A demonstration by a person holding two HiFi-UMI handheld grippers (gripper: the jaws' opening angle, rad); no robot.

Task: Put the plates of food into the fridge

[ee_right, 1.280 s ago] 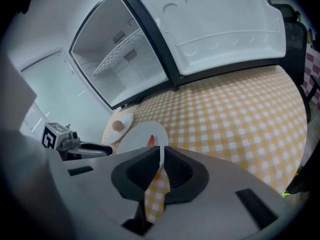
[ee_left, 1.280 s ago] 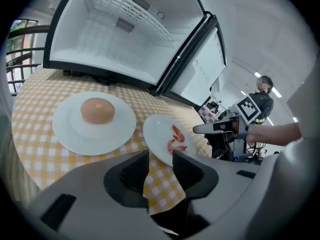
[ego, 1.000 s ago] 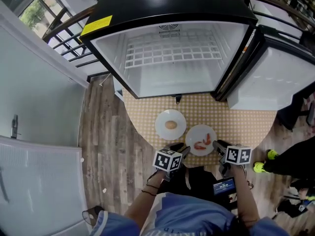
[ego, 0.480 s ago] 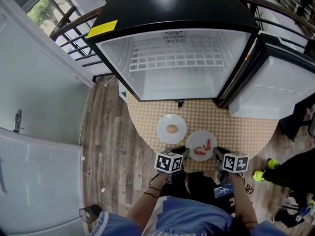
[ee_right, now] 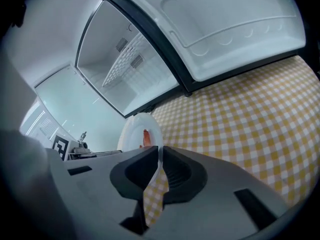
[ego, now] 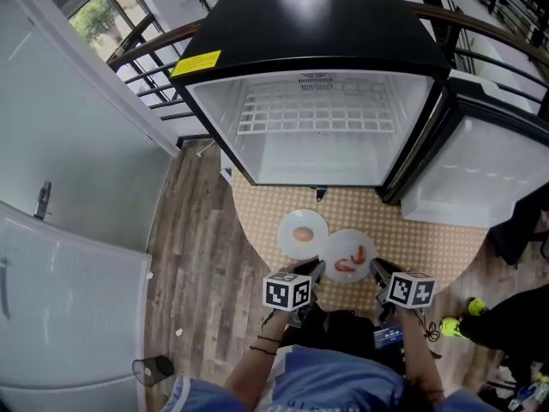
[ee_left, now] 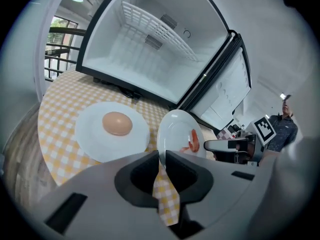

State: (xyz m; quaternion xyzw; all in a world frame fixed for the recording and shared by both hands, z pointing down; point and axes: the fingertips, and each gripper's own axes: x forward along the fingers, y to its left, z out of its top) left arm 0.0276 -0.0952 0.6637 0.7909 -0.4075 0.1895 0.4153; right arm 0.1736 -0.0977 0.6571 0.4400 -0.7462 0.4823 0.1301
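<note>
From the head view, an egg plate (ego: 302,233) and a shrimp plate (ego: 347,256) sit on the desk (ego: 420,230) before the open fridge (ego: 317,118), while in the left gripper view the left gripper (ego: 314,270) is closing on the shrimp plate's rim, and in the right gripper view the right gripper (ego: 377,270) pinches that rim.

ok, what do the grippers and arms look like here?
The left gripper and right gripper are grey plastic with dark jaws, each carrying a white cube with black square markers. Light blue shirt; dark bands on the left wrist. Left jaws are closing on the plate rim.
</note>
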